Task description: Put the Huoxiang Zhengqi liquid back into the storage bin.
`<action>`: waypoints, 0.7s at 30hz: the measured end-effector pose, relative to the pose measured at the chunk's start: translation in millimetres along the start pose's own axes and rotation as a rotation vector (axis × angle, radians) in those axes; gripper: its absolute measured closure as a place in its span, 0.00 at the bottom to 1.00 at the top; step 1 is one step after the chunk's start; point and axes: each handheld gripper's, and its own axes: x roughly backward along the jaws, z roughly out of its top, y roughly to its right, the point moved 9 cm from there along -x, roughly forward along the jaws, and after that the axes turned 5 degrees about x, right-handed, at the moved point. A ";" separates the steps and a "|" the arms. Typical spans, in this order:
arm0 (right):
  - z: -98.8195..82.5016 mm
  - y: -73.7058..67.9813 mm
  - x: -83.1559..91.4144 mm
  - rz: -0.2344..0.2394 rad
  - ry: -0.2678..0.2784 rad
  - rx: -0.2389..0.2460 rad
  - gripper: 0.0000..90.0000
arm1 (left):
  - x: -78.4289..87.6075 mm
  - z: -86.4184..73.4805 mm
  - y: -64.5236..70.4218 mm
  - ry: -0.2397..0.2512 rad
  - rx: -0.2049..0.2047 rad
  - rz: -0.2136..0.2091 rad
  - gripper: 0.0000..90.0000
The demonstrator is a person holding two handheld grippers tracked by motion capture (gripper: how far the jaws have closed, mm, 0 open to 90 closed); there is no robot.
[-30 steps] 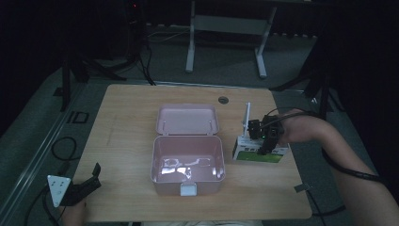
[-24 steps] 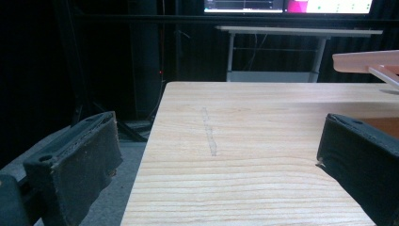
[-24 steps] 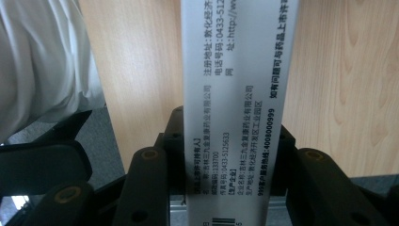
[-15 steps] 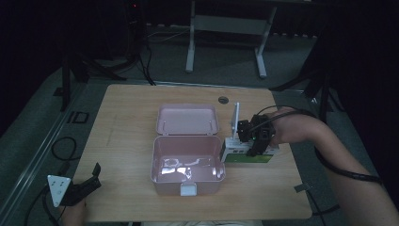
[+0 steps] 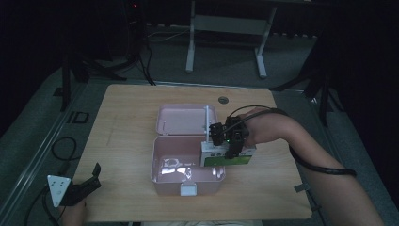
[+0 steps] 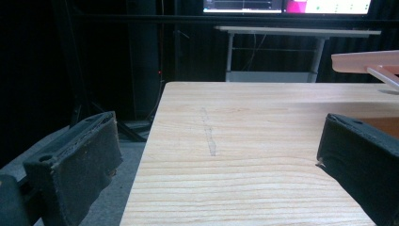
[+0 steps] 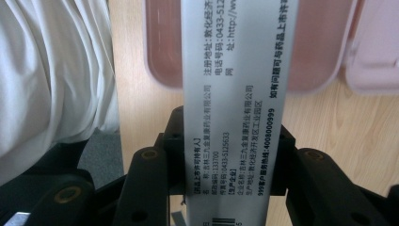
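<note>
**White-and-green carton held over the pink box**

The left gripper (image 5: 89,183) is resting at the wooden tabletop's (image 5: 131,117) front-left corner, jaws spread wide, gripping nothing. The open pink plastic storage box (image 5: 186,176) is sitting near the front edge, centre. The right gripper (image 5: 229,143) is clamping the white-and-green printed cardboard carton (image 5: 226,157) above the box's right rim.

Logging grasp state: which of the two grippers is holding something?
The right gripper: its jaws clamp a white and green carton over the open pink box. The left gripper sits open at the table's near left corner.
</note>
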 end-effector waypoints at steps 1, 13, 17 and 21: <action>3.7 0.1 -0.3 0.004 -0.001 0.003 0.69 | 0.0 0.0 0.0 0.000 0.000 0.000 0.00; 43.3 -0.2 -7.3 0.022 0.008 0.051 0.69 | 0.2 0.0 -0.1 0.001 0.000 -0.002 0.00; 50.7 0.1 -11.2 0.026 0.010 0.058 0.69 | 0.2 0.0 -0.1 0.000 0.000 -0.003 0.00; 62.7 3.3 -17.7 0.035 0.020 0.055 0.69 | 0.0 0.0 0.2 0.000 0.001 -0.003 0.00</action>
